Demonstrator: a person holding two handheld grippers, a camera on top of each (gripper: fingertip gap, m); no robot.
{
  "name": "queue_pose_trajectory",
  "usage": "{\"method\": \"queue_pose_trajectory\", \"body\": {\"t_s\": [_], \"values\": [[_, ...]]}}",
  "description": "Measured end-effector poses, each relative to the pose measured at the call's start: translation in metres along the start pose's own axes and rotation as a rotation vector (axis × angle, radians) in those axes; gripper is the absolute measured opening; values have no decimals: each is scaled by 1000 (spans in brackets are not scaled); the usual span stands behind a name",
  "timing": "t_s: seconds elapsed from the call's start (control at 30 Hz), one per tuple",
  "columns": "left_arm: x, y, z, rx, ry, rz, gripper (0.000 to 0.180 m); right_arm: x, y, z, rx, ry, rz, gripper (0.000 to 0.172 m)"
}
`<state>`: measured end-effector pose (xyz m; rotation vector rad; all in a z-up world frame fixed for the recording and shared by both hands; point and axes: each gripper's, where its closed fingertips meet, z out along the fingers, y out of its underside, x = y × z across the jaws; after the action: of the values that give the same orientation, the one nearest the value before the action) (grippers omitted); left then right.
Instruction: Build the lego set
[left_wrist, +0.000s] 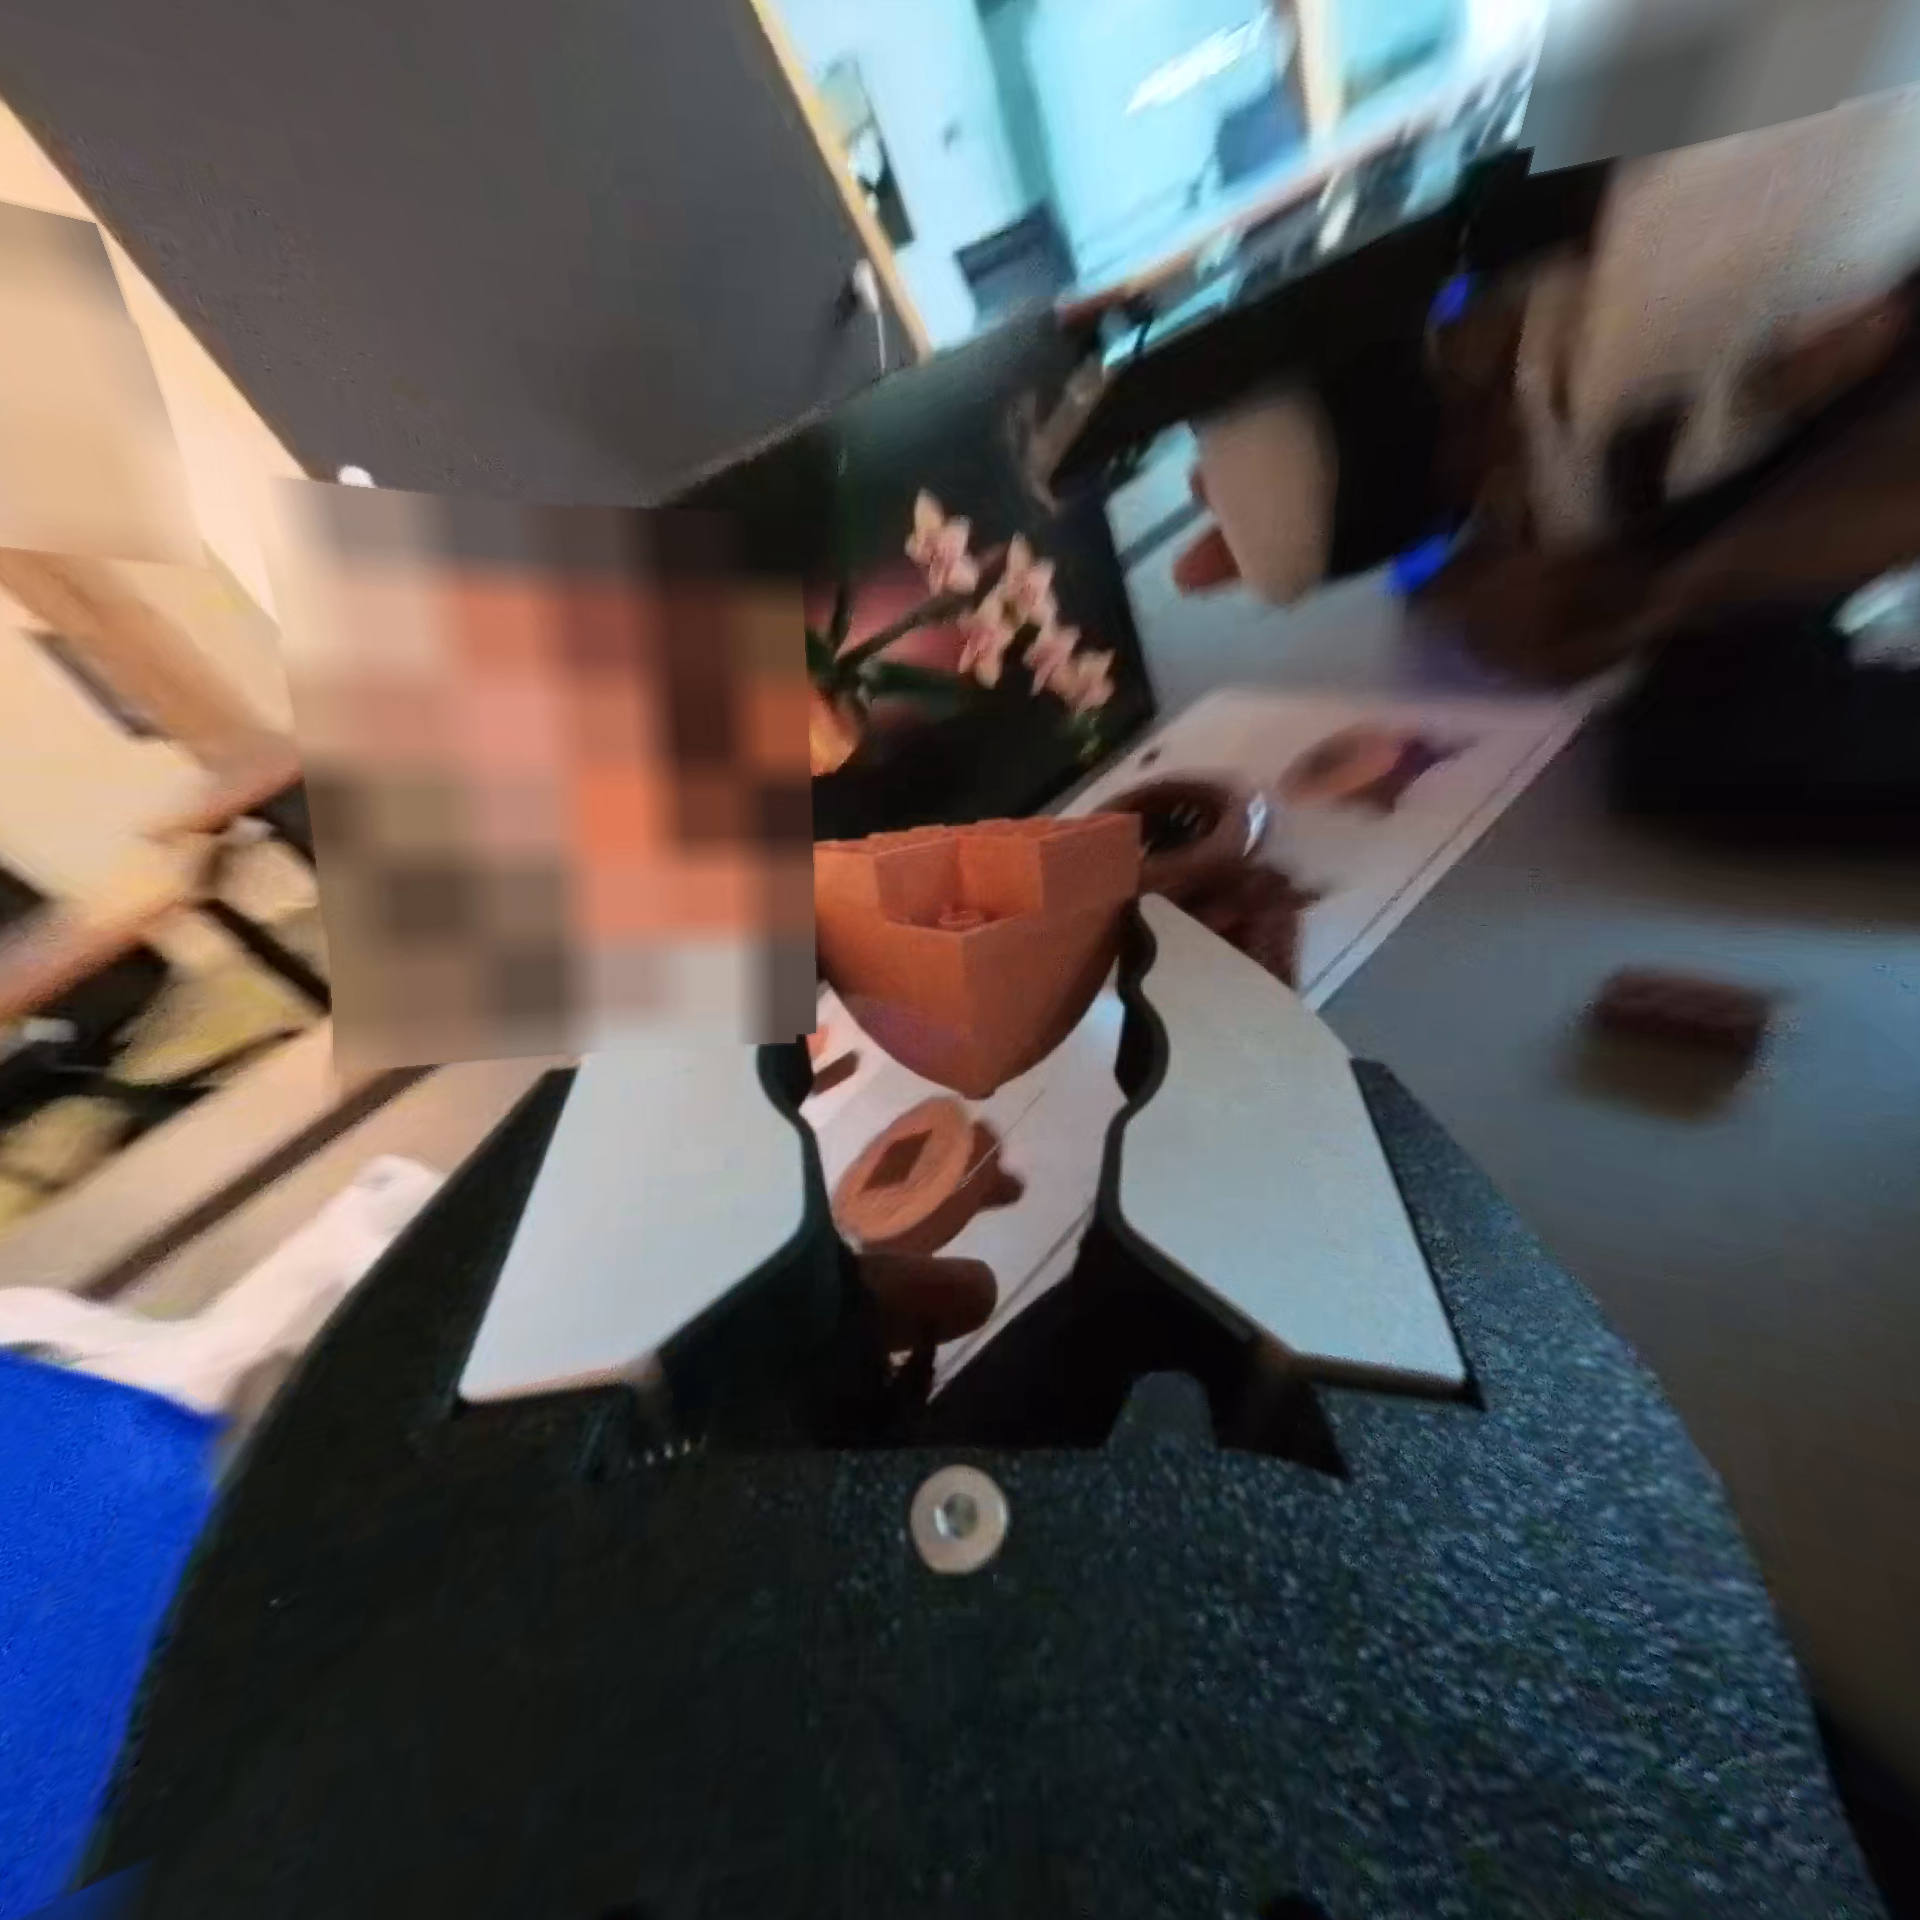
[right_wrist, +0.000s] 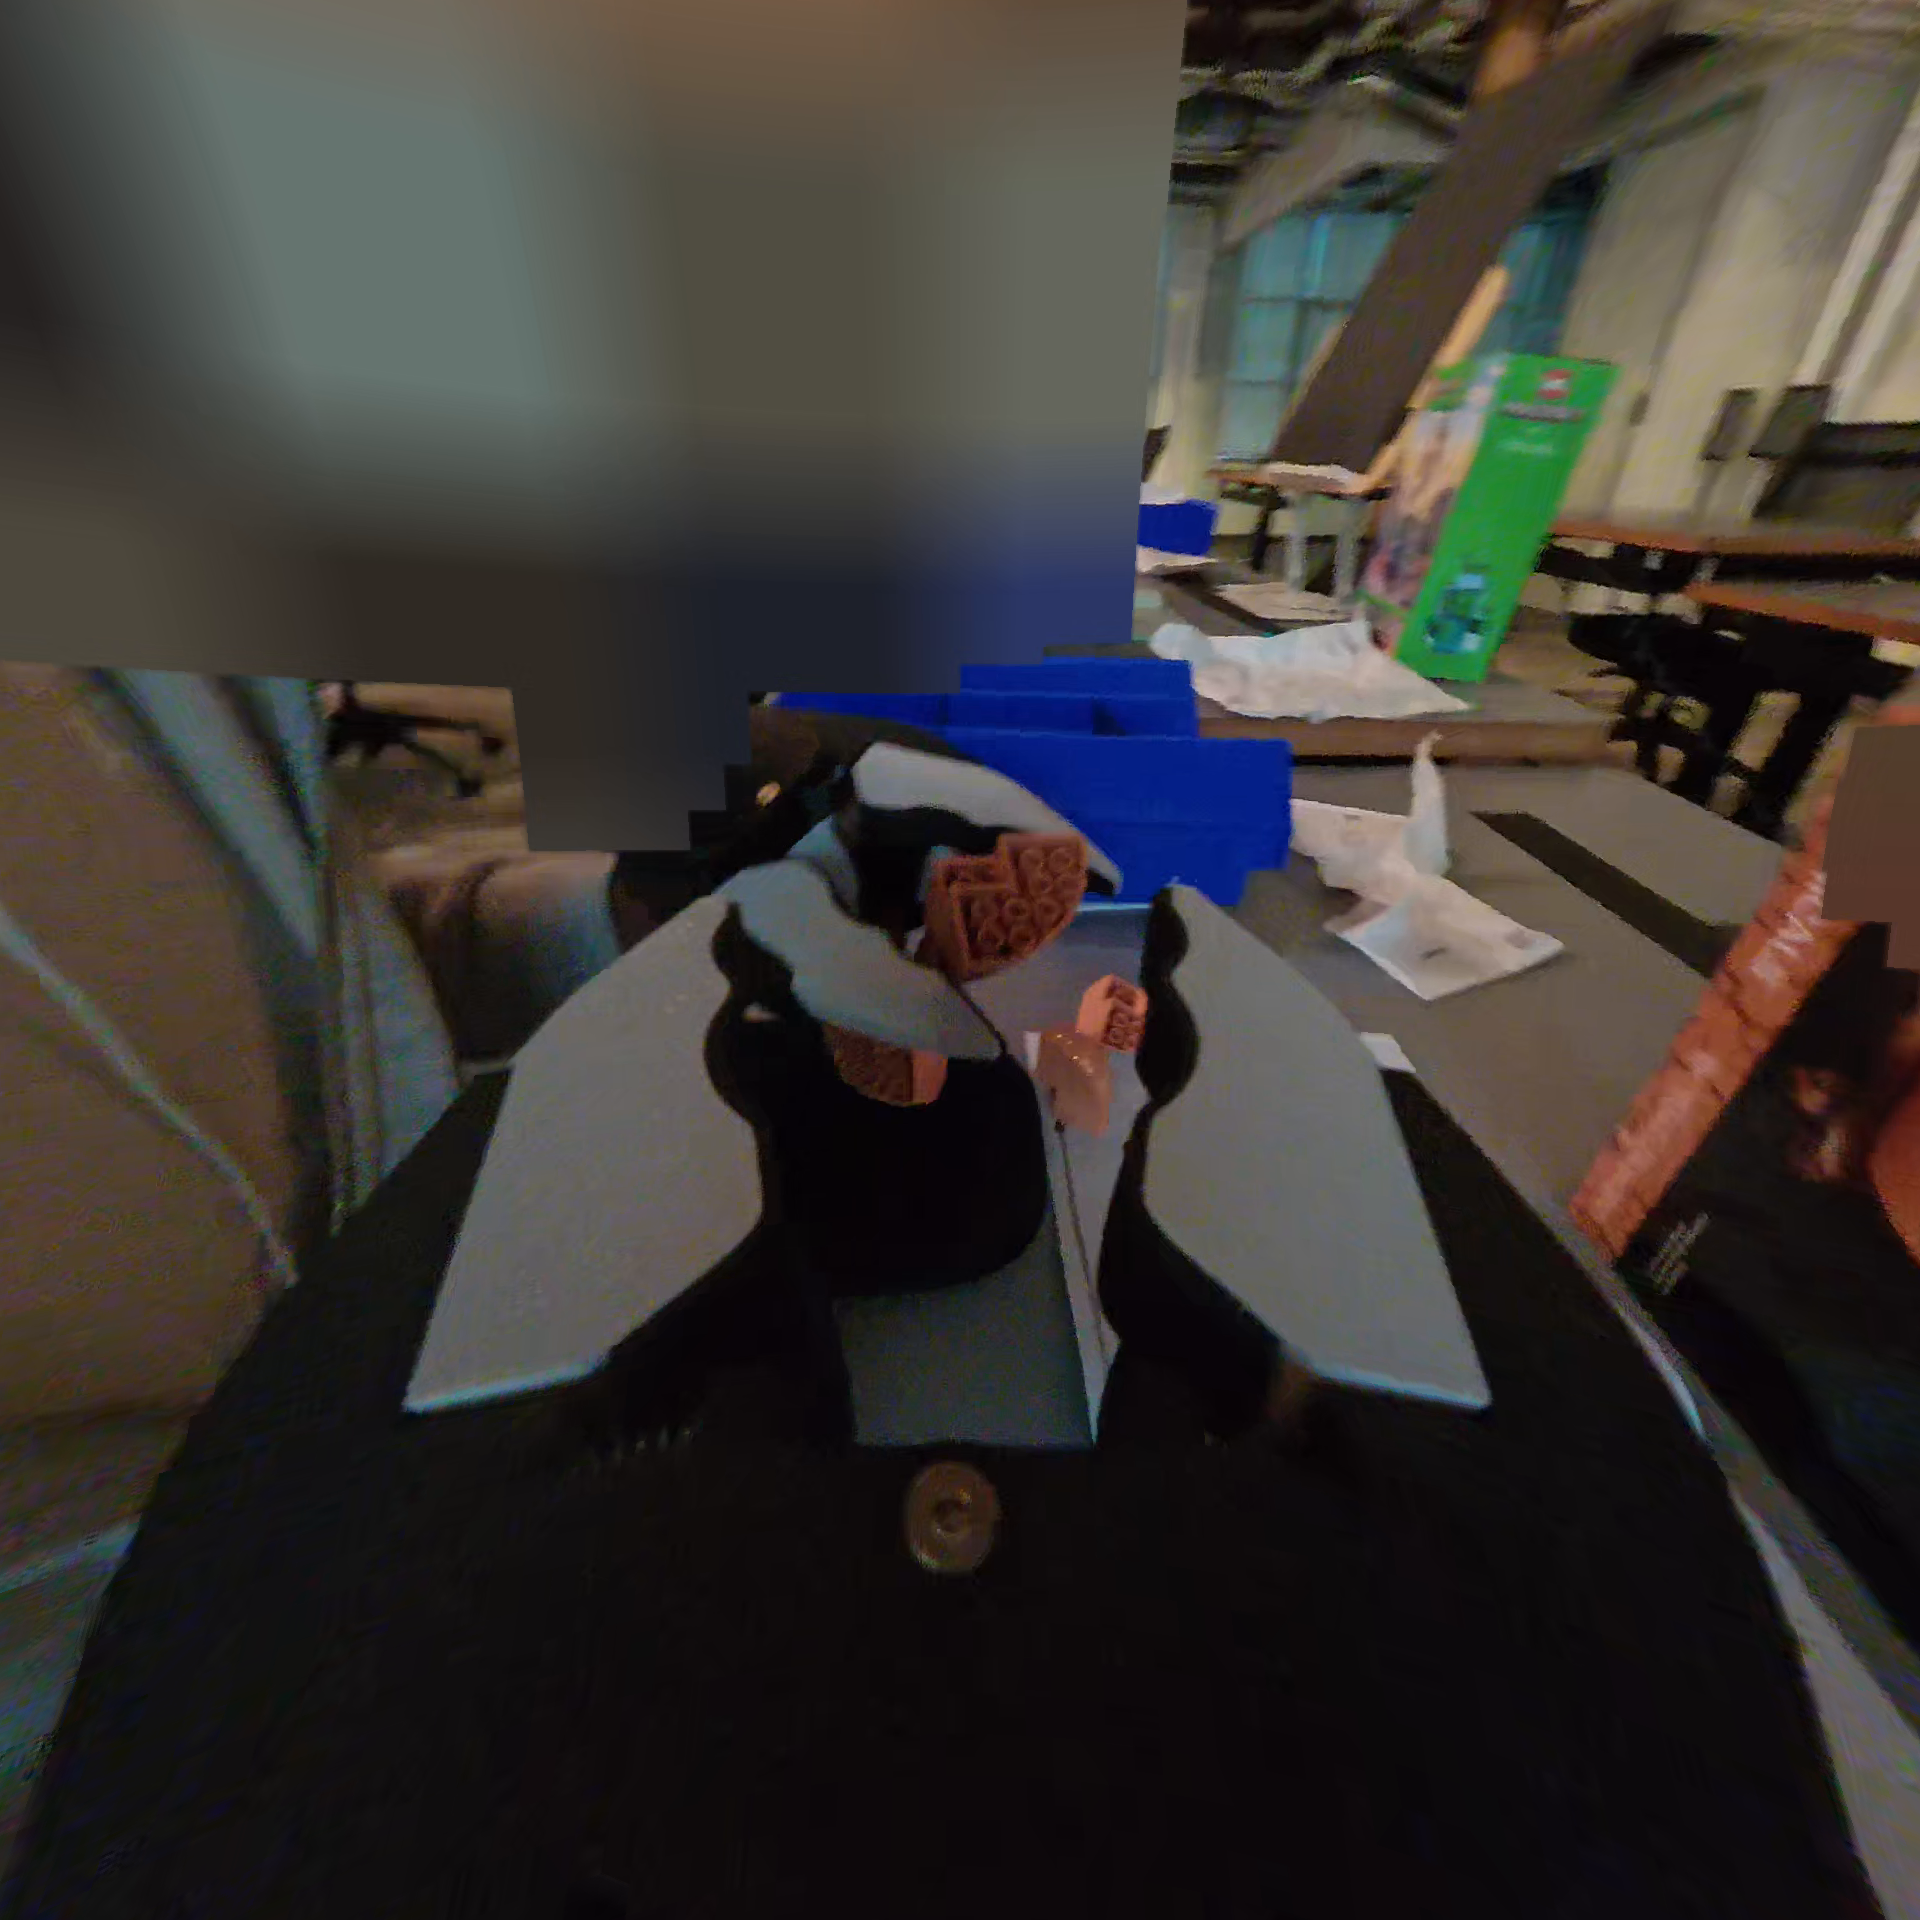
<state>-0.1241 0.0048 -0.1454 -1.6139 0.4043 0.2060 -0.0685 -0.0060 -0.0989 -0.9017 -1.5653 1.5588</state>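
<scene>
- Blur smears most of the left wrist view, so judge contact there with care.
- Your left hand-held gripper (left_wrist: 966, 966) has an orange brick build (left_wrist: 966, 925) between its fingers, lifted clear of the counter (left_wrist: 1507, 1091). The right finger (left_wrist: 1195, 997) lies against the build's side; a mosaic patch hides the left fingertip.
- The build sits right at the fingertips, hollow side up and tilted. That looks like a shallow hold, so I'd move it slowly and avoid twisting.
- Under it lies a white sheet (left_wrist: 1382, 727) printed with part pictures. A dark brick (left_wrist: 1673, 1029) lies well apart on the counter, and a box with flowers (left_wrist: 977, 623) stands behind.
- In the right wrist view, your right hand-held gripper (right_wrist: 951, 909) is spread wide and holds nothing.
- A small tan brick (right_wrist: 1117, 1013) sits just inside its right finger (right_wrist: 1247, 1091). Whether they touch, you cannot tell from here.
- The left hand-held gripper crosses in front, just above. Both its fingers bear on the build, whose studded face (right_wrist: 1013, 899) turns toward this camera.
- The two tools are crowded together. I'd give the open fingers room so that they don't knock the build or the small brick.
- Blue bins (right_wrist: 1143, 800) stand behind and crumpled paper (right_wrist: 1382, 842) lies to the right, both out of the way.
</scene>
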Motion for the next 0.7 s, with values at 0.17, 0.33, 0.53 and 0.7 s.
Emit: {"method": "queue_pose_trajectory", "body": {"t_s": [0.17, 0.33, 0.53, 0.7], "values": [[-3, -24, -7, 38, 45, 30, 57, 16, 6, 11, -186, 101, 26, 52], [11, -26, 0, -21, -32, 225, 57, 0, 17, 39, -246, 42, 241, 61], [24, -35, 0, -9, -110, 305, 58, -10, 31, 37, -313, 35, 153, 37], [58, -29, -19, -1, 330, -131, 78, -30, 17, 8, -318, -255, -111, 37]]}}
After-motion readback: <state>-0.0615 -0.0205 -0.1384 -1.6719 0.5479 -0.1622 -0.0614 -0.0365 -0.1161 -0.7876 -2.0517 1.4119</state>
